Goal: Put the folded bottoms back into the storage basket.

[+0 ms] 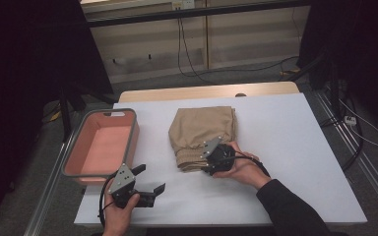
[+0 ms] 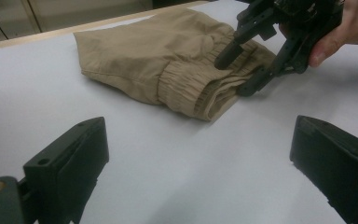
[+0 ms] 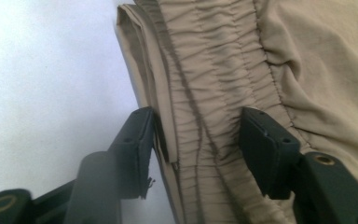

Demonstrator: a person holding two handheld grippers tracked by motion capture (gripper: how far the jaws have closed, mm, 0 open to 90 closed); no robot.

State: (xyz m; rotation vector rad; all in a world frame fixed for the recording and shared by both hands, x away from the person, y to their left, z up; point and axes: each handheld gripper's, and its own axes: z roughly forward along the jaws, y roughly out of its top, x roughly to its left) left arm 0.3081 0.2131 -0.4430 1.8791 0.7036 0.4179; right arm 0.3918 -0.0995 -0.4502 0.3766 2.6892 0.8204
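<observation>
- Lower left of the high view: left gripper (image 1: 149, 180) sat over the white bench (image 1: 285, 147), jaws spread wide, nothing in them.
- Centre: right gripper (image 1: 207, 158) had its jaws straddling the elastic waistband of the folded tan trousers (image 1: 204, 129), not quite pinched.
- Left, farther back: pink bin (image 1: 101, 147).

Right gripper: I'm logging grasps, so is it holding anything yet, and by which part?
Nothing held yet: the right gripper has open jaws straddling the elastic waistband edge of the folded khaki shorts. The left gripper is open, empty.
</observation>
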